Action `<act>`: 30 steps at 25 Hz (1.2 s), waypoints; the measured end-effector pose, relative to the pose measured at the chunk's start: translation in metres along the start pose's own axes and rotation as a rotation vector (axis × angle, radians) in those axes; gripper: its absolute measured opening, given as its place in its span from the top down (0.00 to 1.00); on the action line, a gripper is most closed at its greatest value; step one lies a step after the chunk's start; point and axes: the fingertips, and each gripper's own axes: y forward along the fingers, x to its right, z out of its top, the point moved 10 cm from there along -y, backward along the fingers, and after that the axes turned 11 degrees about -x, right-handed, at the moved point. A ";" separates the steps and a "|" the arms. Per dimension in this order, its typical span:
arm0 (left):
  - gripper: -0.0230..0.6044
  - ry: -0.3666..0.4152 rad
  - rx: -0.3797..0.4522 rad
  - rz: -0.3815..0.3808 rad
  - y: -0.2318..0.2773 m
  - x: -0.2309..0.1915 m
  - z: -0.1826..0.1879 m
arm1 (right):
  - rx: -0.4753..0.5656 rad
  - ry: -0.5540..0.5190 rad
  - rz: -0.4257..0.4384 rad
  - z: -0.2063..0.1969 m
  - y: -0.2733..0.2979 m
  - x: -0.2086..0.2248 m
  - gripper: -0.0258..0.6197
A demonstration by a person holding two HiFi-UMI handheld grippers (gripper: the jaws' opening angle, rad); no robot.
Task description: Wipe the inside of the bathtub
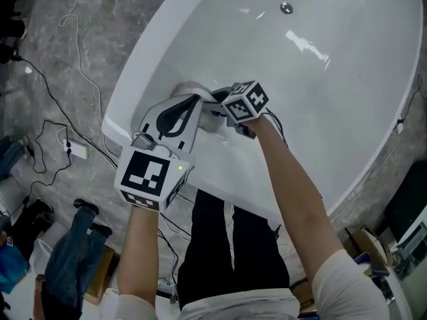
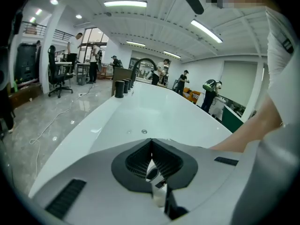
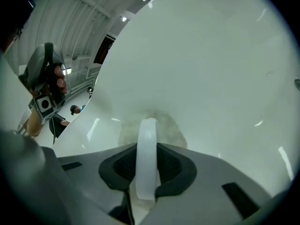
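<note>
The right gripper (image 3: 148, 149) clamps a white cloth (image 3: 149, 128) and seems to press it on the bathtub (image 1: 320, 99) near wall for wiping. The left gripper (image 2: 151, 142), closed and empty, waits above the rim.

Open-plan office: desks (image 2: 87, 67), swivel chair (image 2: 59, 75).

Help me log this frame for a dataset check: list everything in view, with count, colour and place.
bathtub: one, white, filling the head view's centre and upper right.
drain: one, metallic, tub floor near the top.
cables: several, black and white, grey floor left of the tub.
power strip: one, white, on that floor.
people: several, far back in the left gripper view.
wiping strip: one, white, against the tub's inner wall.
left hand-held gripper: one, grey, jaws together, empty, over the tub's near rim.
right hand-held gripper: one, grey, jaws closed on the wiping strip.
forearms: two, bare, reaching in from below.
</note>
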 end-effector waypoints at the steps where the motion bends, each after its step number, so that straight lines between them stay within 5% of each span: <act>1: 0.95 0.020 -0.015 -0.006 0.007 -0.004 0.002 | 0.003 0.011 -0.003 -0.002 0.001 0.004 0.82; 8: 0.95 0.067 -0.065 -0.049 0.043 -0.030 0.008 | 0.004 0.050 -0.049 -0.015 0.004 0.034 0.82; 16: 0.95 -0.004 -0.002 -0.093 0.034 -0.047 0.011 | 0.029 0.117 -0.098 -0.028 0.013 0.074 0.82; 30: 0.95 0.000 -0.018 -0.080 0.037 -0.042 0.008 | -0.013 0.166 -0.271 -0.061 0.018 0.128 0.82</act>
